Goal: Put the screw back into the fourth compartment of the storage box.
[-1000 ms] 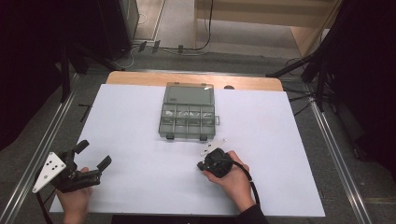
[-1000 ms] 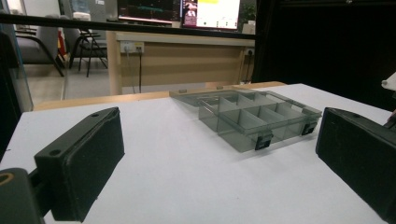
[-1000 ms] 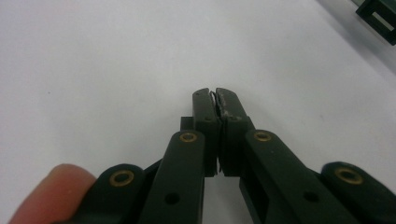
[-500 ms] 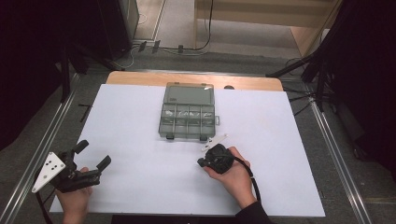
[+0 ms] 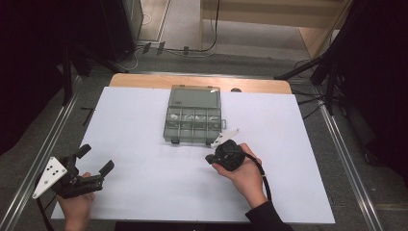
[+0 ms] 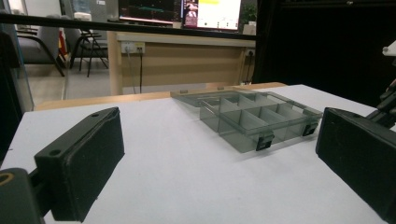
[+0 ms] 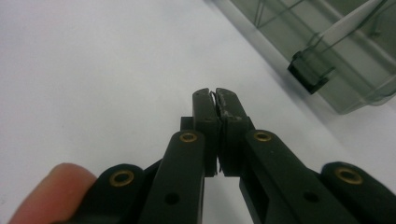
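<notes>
While the clear box (image 5: pixel 193 114) sits in the middle of the desk (image 5: pixel 144 187) with its lid open flat behind it, not much looks done yet. The right hand-held gripper (image 5: pixel 210 159) is just in front of the box, and its jaws are pressed together with nothing big between them. The left hand-held gripper (image 5: pixel 95 159) waits near the left corner with its jaws wide apart and empty. I think the box work has yet to start.
</notes>
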A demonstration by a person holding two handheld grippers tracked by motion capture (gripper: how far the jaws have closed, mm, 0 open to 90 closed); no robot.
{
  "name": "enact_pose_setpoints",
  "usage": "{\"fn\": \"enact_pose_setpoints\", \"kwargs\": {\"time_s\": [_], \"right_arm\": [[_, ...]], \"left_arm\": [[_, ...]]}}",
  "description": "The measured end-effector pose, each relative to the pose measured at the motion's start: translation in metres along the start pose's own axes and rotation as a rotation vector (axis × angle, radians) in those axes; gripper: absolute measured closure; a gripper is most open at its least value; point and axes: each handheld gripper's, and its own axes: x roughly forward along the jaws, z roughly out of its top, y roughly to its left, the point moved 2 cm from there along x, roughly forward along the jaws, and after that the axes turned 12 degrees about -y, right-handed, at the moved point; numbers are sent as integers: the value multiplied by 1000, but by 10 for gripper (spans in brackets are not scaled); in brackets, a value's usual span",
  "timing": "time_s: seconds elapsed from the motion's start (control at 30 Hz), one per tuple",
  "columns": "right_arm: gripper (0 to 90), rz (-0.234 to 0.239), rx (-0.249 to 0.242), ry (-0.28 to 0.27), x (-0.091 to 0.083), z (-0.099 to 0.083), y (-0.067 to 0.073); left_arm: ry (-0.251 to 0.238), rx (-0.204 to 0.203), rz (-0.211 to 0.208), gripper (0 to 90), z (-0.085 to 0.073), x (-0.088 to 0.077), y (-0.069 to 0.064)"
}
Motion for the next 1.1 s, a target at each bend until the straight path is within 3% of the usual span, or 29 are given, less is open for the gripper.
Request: {"fn": "enact_pose_setpoints", "kwargs": {"time_s": [0.6, 1.1], "right_arm": [[895, -29, -22, -14, -10, 34, -21], [895, -60, -2, -12, -7, 52, -45]], "left_arm": [[-2, -1, 2, 12, 1, -1, 1], [-6, -1, 3, 12, 1, -1, 1]]}}
